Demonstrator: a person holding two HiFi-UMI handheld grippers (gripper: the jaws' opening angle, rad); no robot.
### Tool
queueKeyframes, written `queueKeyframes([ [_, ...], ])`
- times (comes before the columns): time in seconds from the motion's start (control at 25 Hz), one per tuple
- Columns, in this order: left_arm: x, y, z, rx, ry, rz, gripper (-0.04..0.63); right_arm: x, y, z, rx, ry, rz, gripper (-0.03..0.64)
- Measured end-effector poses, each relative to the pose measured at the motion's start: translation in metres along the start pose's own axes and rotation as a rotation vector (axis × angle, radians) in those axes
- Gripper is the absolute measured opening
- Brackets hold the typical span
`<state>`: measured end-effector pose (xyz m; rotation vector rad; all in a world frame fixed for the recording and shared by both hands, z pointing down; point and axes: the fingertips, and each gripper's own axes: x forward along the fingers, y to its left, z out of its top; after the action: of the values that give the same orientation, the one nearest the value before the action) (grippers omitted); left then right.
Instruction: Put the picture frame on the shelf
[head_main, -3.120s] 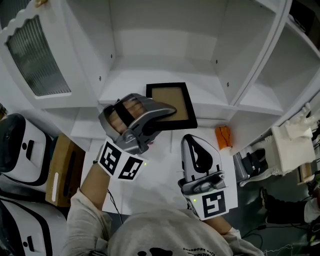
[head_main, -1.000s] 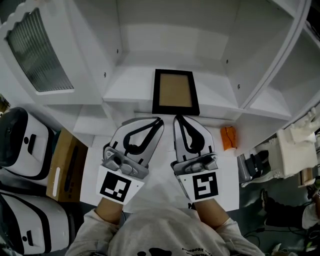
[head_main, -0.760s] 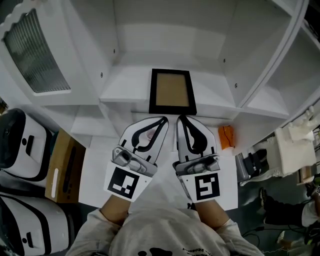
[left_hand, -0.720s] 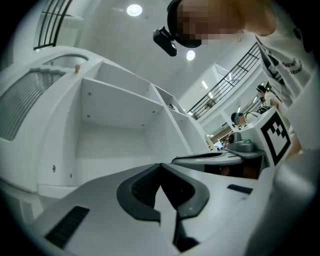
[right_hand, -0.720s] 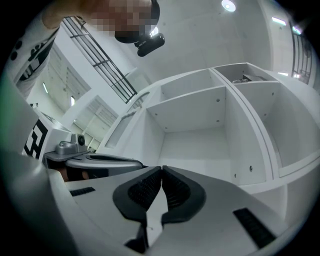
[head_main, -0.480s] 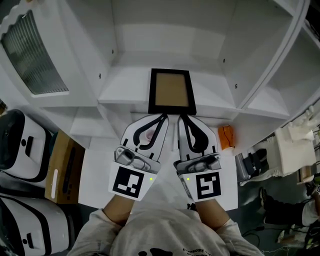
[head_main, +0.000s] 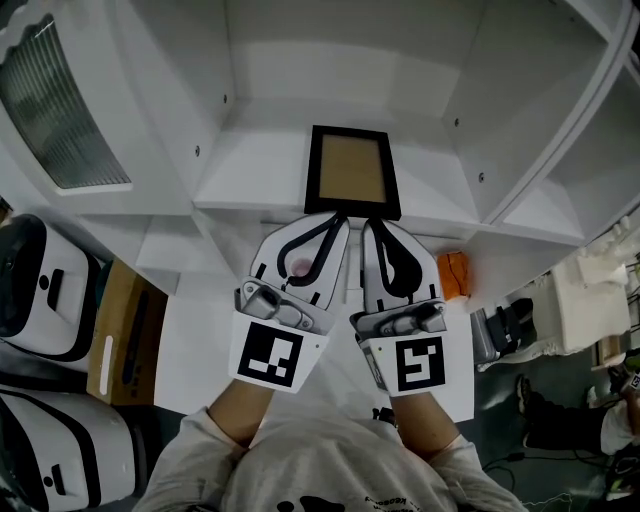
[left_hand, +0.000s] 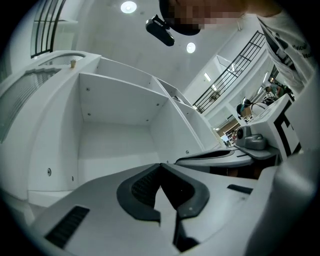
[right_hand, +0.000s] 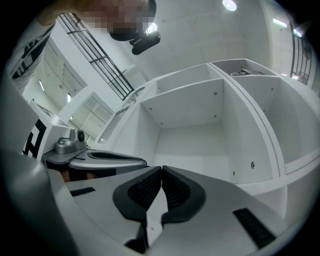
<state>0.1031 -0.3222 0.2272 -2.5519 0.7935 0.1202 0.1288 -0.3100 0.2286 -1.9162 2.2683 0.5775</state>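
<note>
The shelf (head_main: 250, 170) carried the picture frame (head_main: 351, 170) lying flat by its front edge, in the middle bay. I kept the left gripper (head_main: 340, 220) and right gripper (head_main: 369, 223) side by side at the frame's near rim, fingers together on nothing, probably to nudge it deeper.

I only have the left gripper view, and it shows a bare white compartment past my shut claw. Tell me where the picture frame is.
Observer: In the head view, the picture frame lies on the floor of the shelf's middle compartment, just beyond the left claw.
Operator: Report the right claw.
Observer: The right claw is shut, with nothing between its jaws.
Operator: Name anything else nearby.
Observer: A small orange object lies just to the right of the right claw.
</note>
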Motion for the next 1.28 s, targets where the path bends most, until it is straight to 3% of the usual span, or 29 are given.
queueKeyframes([
  [0.44, 0.011, 0.007, -0.006, -0.022, -0.003, 0.010, 0.020, 0.010, -0.012, -0.006, 0.023, -0.004, -0.017, 0.034],
  [0.92, 0.012, 0.011, 0.009, -0.099, -0.066, 0.047, 0.020, 0.002, -0.012, 0.004, 0.008, 0.013, -0.036, 0.034],
  [1.28, -0.024, -0.010, 0.035, -0.064, -0.078, 0.061, 0.020, -0.031, 0.008, 0.032, -0.025, -0.003, -0.032, 0.034],
])
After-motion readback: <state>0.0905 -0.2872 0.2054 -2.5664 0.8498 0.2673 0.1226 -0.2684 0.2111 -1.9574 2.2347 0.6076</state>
